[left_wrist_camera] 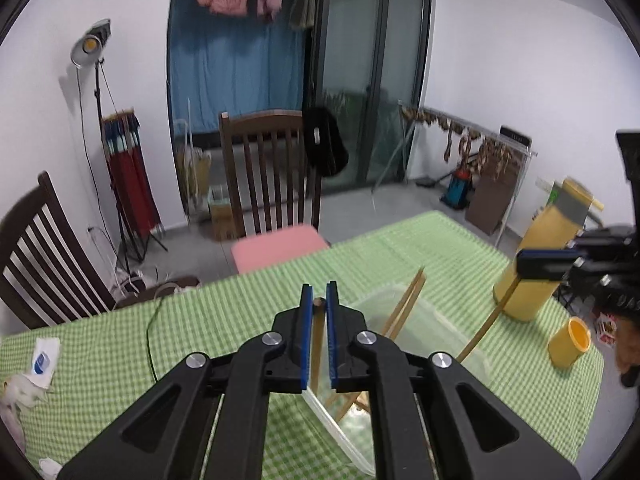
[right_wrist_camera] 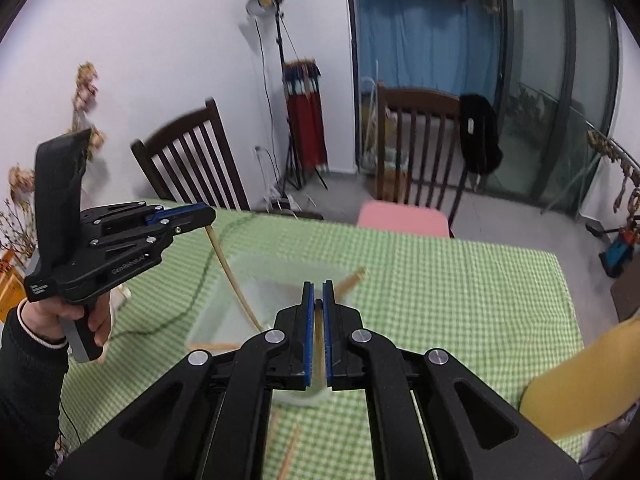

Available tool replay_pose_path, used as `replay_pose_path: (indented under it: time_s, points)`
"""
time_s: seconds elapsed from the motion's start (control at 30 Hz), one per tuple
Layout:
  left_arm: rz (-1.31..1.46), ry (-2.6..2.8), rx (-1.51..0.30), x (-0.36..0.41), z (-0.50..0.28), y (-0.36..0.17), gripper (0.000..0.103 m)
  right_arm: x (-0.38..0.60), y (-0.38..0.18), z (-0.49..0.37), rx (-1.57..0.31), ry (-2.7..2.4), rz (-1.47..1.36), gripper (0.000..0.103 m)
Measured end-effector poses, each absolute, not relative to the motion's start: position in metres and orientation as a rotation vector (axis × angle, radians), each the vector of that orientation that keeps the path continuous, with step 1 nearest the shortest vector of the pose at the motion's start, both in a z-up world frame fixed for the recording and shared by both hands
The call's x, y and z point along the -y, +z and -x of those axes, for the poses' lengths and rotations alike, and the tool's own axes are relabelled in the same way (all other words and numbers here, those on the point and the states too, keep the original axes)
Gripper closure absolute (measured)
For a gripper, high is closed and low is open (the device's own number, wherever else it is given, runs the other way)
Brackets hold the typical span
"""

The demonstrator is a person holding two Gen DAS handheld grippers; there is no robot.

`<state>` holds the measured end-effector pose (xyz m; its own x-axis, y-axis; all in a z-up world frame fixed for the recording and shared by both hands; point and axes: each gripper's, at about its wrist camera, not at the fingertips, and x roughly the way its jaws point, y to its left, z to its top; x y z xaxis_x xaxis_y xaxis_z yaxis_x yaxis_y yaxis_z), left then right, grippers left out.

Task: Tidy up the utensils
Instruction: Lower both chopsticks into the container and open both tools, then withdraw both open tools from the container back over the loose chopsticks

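Clear tub (left_wrist_camera: pixel 424 320) and tall yellow canister (left_wrist_camera: pixel 536 260) crowd the tablecloth's (left_wrist_camera: pixel 120 360) right side.

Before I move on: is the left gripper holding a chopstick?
Yes. The left gripper is shut on a chopstick, which hangs from its tips in the right wrist view.

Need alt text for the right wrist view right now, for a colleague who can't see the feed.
The right gripper is shut on a chopstick above a clear plastic container on the green checked tablecloth. At left, the left gripper, held in a hand, clamps another chopstick hanging down into the container.
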<state>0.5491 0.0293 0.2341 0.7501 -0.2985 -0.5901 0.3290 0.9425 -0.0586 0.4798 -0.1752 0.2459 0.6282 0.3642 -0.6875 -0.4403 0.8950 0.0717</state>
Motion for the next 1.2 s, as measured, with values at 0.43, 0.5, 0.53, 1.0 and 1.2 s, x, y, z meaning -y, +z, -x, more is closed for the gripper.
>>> replay_pose_path:
  time_s: [0.43,0.5,0.53,1.0,1.2]
  points:
    - [0.101,-0.285,-0.517,-0.053,-0.487,0.224,0.037,0.164,0.219,-0.488,-0.809,0.456,0.046,0.057]
    - [0.077,-0.284,-0.497,-0.052,-0.470,0.227,0.033,0.170,0.220,-0.482,-0.792,0.442,0.030,0.056]
    - [0.068,-0.288,-0.489,-0.051,-0.462,0.229,0.032,0.173,0.222,-0.477,-0.788,0.436,0.029,0.056]
    - [0.028,-0.286,-0.388,-0.043,-0.359,0.255,0.012,0.204,0.252,-0.393,-0.660,0.412,0.044,0.045]
    - [0.036,-0.283,-0.369,-0.041,-0.318,0.246,0.011,0.208,0.251,-0.348,-0.584,0.412,0.098,0.043]
